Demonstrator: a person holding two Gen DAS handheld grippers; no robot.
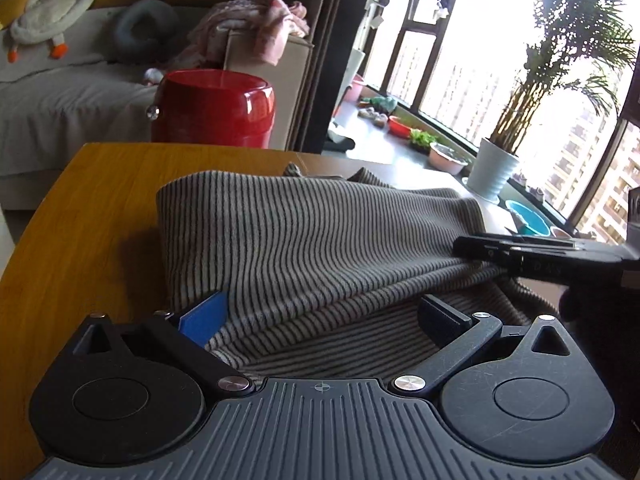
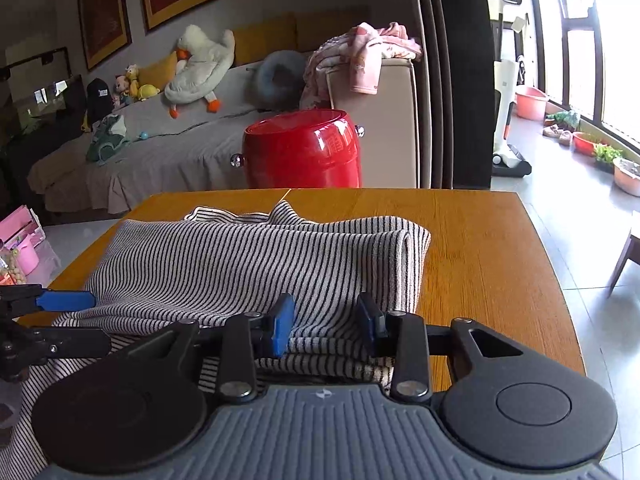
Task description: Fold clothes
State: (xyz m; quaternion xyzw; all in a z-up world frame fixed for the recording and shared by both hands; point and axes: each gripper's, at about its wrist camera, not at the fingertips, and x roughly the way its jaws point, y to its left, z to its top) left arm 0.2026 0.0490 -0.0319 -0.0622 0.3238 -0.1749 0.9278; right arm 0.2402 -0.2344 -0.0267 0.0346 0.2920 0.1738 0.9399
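A grey-and-black striped garment [image 1: 304,236] lies partly folded on the wooden table [image 1: 92,208]; it also shows in the right wrist view [image 2: 240,264]. My left gripper [image 1: 320,316] is open, its blue pad and black pad wide apart with the cloth's near edge lying between them. My right gripper [image 2: 326,324] is open, with its pads either side of a bunched fold at the garment's near right edge. In the left wrist view the right gripper's fingers [image 1: 520,254] lie on the cloth at the right. In the right wrist view the left gripper's fingers [image 2: 64,300] show at the left.
A red stool [image 2: 300,148] stands beyond the table's far edge [image 2: 360,192]. Behind it is a sofa [image 2: 160,148] with a plush duck and pink clothes over its arm. Basins and a potted palm [image 1: 496,168] line the window on the right. A chair [image 2: 628,256] stands at the far right.
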